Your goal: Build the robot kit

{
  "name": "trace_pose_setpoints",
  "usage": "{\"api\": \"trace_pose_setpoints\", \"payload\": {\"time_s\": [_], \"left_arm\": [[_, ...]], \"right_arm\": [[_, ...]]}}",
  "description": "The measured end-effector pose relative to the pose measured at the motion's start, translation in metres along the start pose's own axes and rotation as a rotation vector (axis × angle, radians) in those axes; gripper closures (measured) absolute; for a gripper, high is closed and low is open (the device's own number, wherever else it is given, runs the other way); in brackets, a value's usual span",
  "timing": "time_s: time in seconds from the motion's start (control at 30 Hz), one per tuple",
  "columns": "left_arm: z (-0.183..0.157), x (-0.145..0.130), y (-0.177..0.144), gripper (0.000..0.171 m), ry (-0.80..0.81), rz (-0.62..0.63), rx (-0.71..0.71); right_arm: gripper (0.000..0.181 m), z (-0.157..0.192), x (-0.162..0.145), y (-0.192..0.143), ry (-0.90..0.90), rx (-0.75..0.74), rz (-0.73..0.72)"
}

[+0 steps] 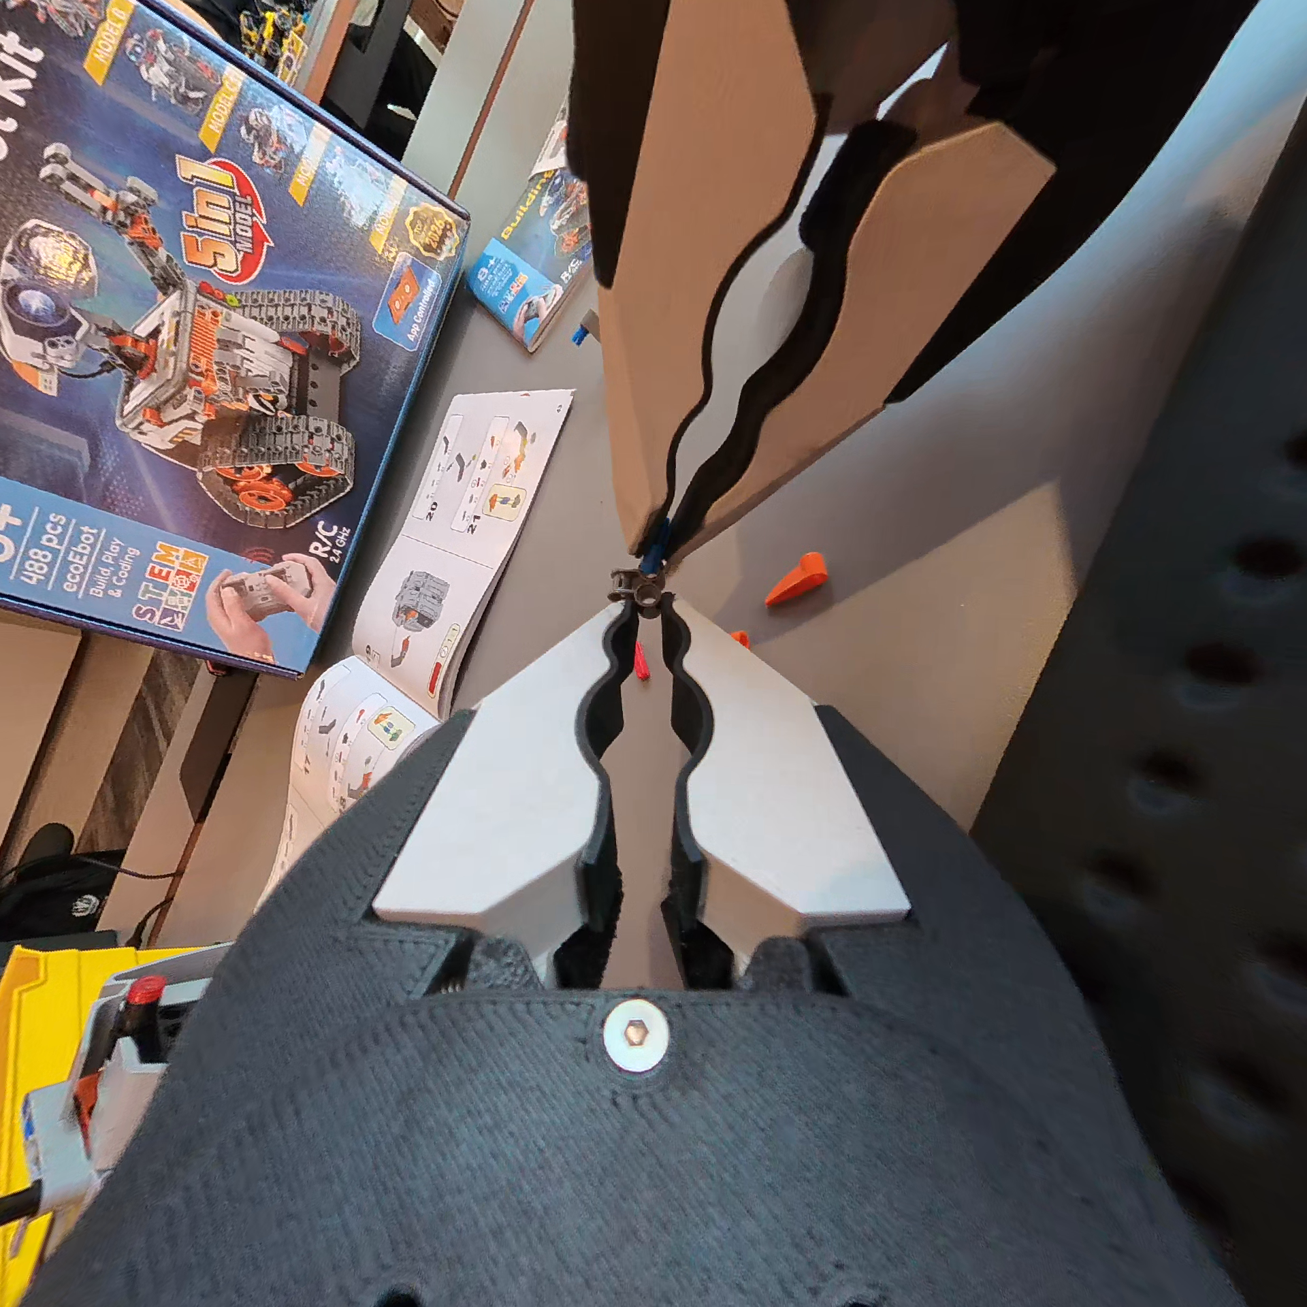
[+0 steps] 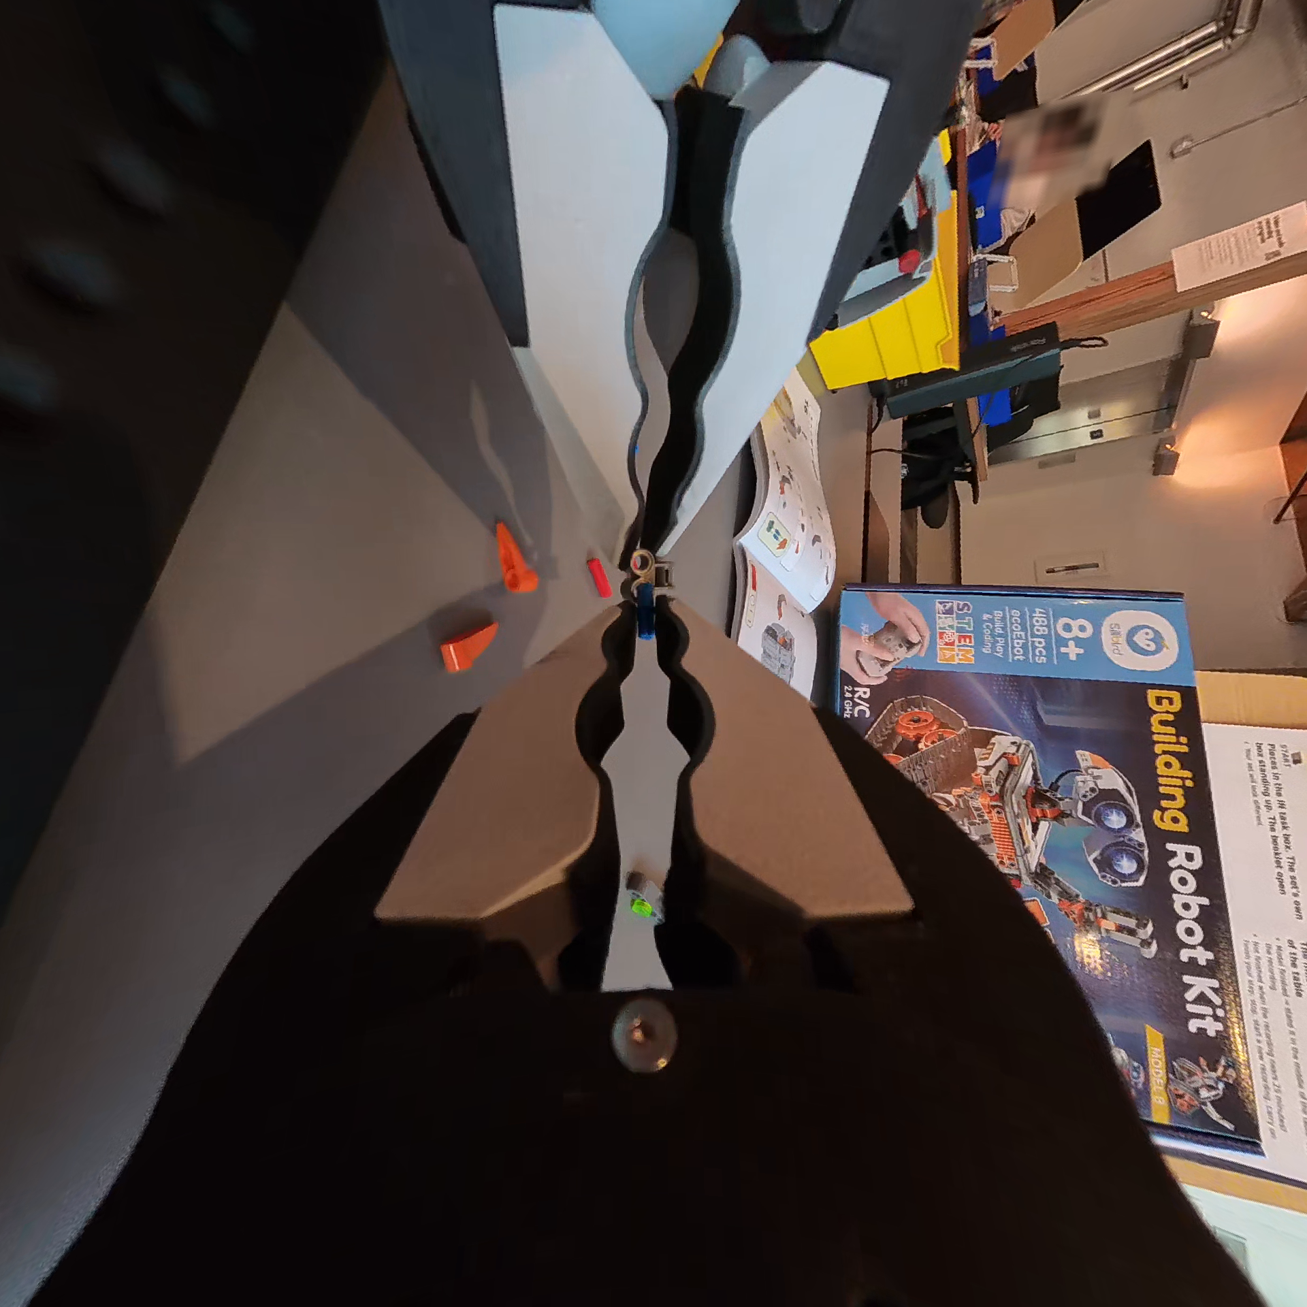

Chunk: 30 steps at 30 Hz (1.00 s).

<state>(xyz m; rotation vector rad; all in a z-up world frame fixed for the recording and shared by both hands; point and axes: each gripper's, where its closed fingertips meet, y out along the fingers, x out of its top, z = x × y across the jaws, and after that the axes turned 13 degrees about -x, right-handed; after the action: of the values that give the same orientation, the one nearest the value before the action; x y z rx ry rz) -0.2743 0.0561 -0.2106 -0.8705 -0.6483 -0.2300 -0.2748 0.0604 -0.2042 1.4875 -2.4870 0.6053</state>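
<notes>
My left gripper (image 1: 640, 610) is shut on a small dark grey connector (image 1: 640, 591) at its fingertips. My right gripper (image 2: 642, 610) is shut on a short blue pin (image 2: 645, 622). The two grippers meet tip to tip above the grey table (image 1: 884, 636), and the blue pin (image 1: 654, 544) touches the connector (image 2: 647, 566). In the left wrist view the right gripper (image 1: 654, 541) comes in from the top. In the right wrist view the left gripper (image 2: 647, 550) comes in from the top.
On the table lie two orange wedge pieces (image 2: 513, 562) (image 2: 467, 647), a red pin (image 2: 598, 576) and a small grey piece with a green stud (image 2: 643, 899). An open instruction booklet (image 1: 467, 509), a blue kit box (image 1: 177, 339), a smaller booklet (image 1: 534, 276) and a yellow bin (image 1: 42, 1061) are on the left. Both grippers' tips are close together, under 4 cm apart.
</notes>
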Motion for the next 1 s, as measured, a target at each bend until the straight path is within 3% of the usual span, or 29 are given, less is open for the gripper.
{"api": "trace_pose_setpoints", "payload": {"time_s": [0.57,1.0], "left_arm": [[-0.001,0.005,-0.004,0.167,-0.084,-0.107,-0.037],[-0.003,0.008,-0.007,0.168,-0.126,-0.173,-0.086]], "right_arm": [[0.177,0.005,-0.002,0.003,0.133,0.056,-0.001],[0.176,-0.002,0.01,-0.004,0.28,0.099,-0.092]]}}
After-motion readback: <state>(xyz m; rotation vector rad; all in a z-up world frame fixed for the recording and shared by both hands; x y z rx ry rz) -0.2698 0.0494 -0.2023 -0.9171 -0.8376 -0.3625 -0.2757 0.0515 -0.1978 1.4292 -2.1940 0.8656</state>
